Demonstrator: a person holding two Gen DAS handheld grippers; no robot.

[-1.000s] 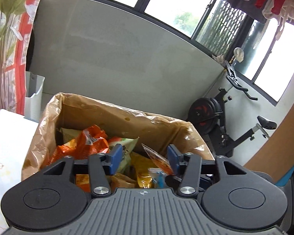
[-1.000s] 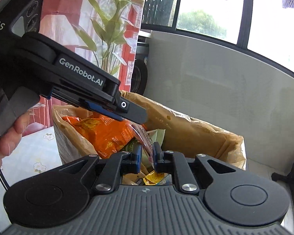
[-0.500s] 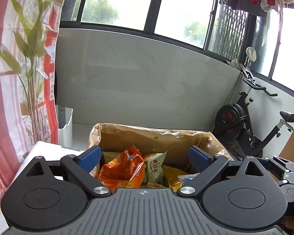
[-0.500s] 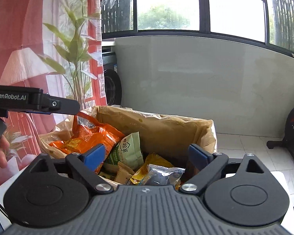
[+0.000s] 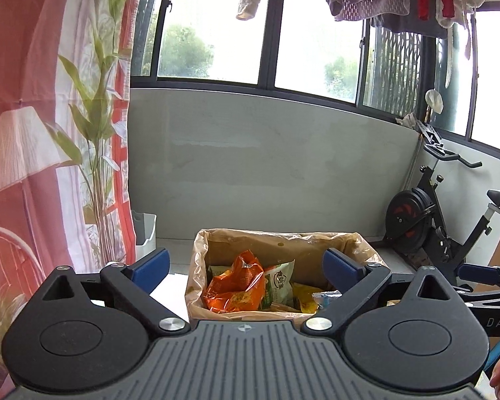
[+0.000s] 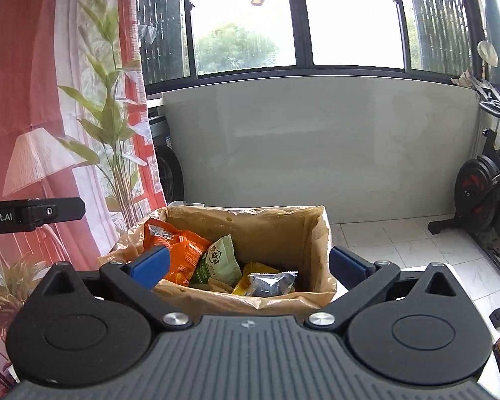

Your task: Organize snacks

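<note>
- Balcony room behind: grey wall, windows, curtain, exercise bike.
- Snacks piled in lined box on white table: orange bag tallest, green pack leaning on it, silver pack at front.
- Could snag the loose liner on a low reach and drag the box; could tip the orange bag over the rim.
- Left gripper: jaws just spread wide, nothing between, aimed slightly down above the box.
- Right gripper: likewise just opened, empty, level roll, short of the box.
</note>
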